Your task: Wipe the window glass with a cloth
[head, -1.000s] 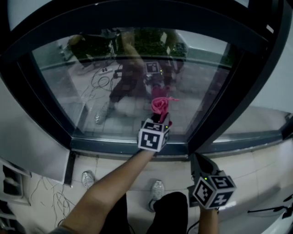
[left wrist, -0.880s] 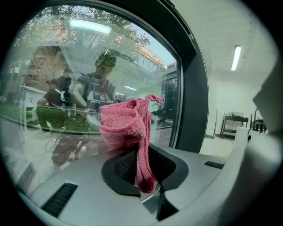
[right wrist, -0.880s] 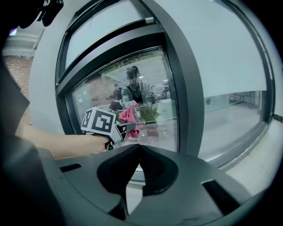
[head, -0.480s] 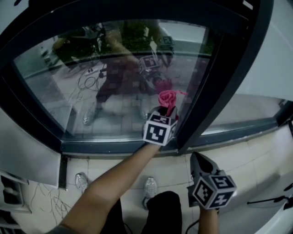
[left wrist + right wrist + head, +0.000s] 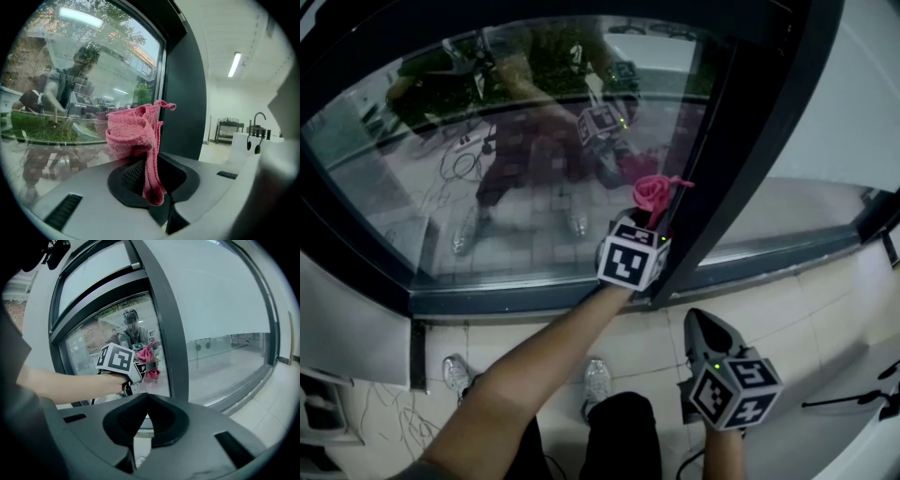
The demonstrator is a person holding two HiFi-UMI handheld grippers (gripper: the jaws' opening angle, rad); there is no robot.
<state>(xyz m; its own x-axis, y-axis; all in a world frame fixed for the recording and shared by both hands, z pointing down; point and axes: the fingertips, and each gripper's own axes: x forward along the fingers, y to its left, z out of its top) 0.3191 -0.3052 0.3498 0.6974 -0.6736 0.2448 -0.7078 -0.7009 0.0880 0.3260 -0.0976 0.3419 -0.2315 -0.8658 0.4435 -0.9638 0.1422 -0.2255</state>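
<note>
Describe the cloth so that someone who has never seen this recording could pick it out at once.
Find the large window glass and the dark frame post at its right edge. Just left of that post, in front of the lower pane, the left hand-held gripper pinches a bunched cloth. Its bright pink knit stands out from the grey and black around it.

A pink cloth (image 5: 133,133) of rough, nubby knit is pinched in the left gripper (image 5: 149,164). The gripper's shell looks like smooth matt grey plastic, and its black pads (image 5: 133,173) are finely ribbed. Ahead of this gripper, the window glass (image 5: 506,187) is glossy and full of reflections. Just to its right, the window frame (image 5: 741,159) is dark and smooth with a dull sheen. The right gripper (image 5: 146,397) has the same matt grey shell. Beneath both, the floor tiles (image 5: 834,319) are pale and smooth.
</note>
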